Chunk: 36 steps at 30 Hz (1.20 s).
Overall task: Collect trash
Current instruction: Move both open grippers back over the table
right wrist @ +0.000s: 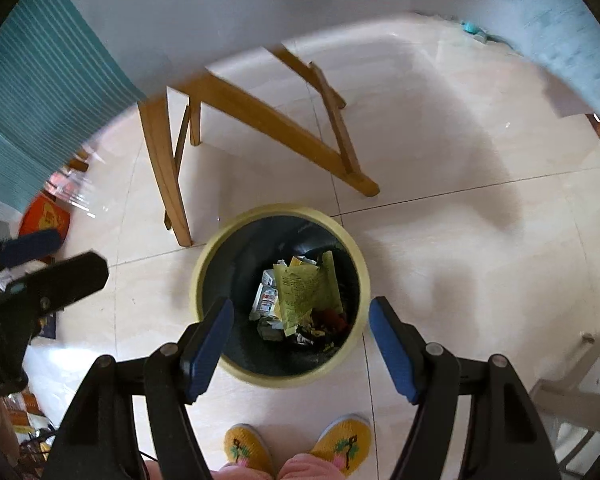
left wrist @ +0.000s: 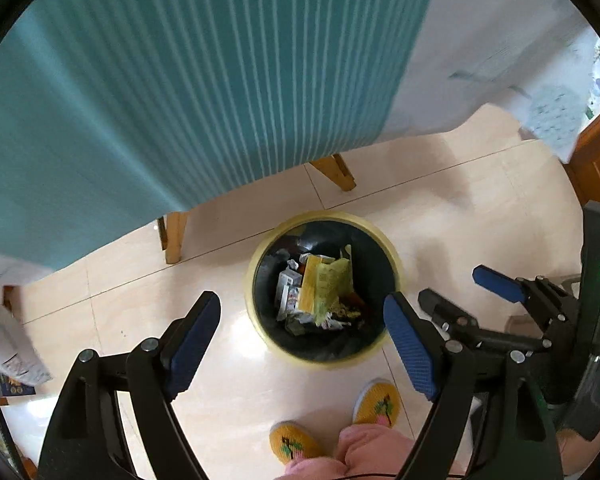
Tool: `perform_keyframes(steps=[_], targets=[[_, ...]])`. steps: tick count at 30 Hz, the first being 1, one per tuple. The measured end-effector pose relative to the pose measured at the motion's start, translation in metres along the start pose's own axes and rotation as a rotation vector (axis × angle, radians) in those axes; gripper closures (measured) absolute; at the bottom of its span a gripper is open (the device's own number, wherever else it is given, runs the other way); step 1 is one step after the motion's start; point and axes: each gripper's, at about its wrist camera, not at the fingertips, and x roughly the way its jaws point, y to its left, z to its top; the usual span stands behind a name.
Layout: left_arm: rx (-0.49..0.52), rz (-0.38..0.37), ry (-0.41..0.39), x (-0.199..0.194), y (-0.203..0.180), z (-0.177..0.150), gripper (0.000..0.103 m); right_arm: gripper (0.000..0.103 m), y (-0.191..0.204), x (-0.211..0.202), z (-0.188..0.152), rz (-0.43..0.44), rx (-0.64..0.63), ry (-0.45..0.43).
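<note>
Home: tiled floor (right wrist: 440, 240), clothed wooden table (right wrist: 260, 112), knitted slippers (right wrist: 246, 450).

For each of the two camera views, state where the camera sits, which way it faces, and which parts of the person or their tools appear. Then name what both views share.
Left wrist view: sits on the left gripper, facing steeply down at the bin; open jaws, the right gripper at right, yellow slippers below.
Right wrist view: sits on the right gripper, facing down over the same bin; open jaws, the left gripper at left, both slippers.
Shared: bin with trash, wooden table legs, tiled floor.
</note>
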Motion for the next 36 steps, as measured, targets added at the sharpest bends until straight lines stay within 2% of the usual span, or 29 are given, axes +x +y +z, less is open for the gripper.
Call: perform_keyframes(steps=[5,11,18,23,30,36], targets=[[0.018,-0.006,-0.019,-0.062,-0.002,0.004,0.020,0.032,0.007,-0.060,0.007,0.000,0.033,-0.014],[0.041,-0.034,-0.073,-0.155,-0.001,0.020,0.020,0.032,0.027,-0.144,0.021,0.006,0.046,-0.047],[0.086,-0.059,-0.193,-0.265,0.008,0.046,0.018,0.032,0.058,-0.247,0.047,0.012,0.027,-0.141],[0.098,-0.063,-0.302,-0.323,0.019,0.063,0.017,0.032,0.076,-0.302,0.069,0.010,0.006,-0.227],[0.077,-0.050,-0.411,-0.377,0.034,0.083,0.017,0.032,0.106,-0.353,0.096,-0.001,-0.046,-0.353],[0.058,-0.061,-0.434,-0.389,0.050,0.104,0.011,0.032,0.125,-0.369,0.118,-0.024,-0.091,-0.404]])
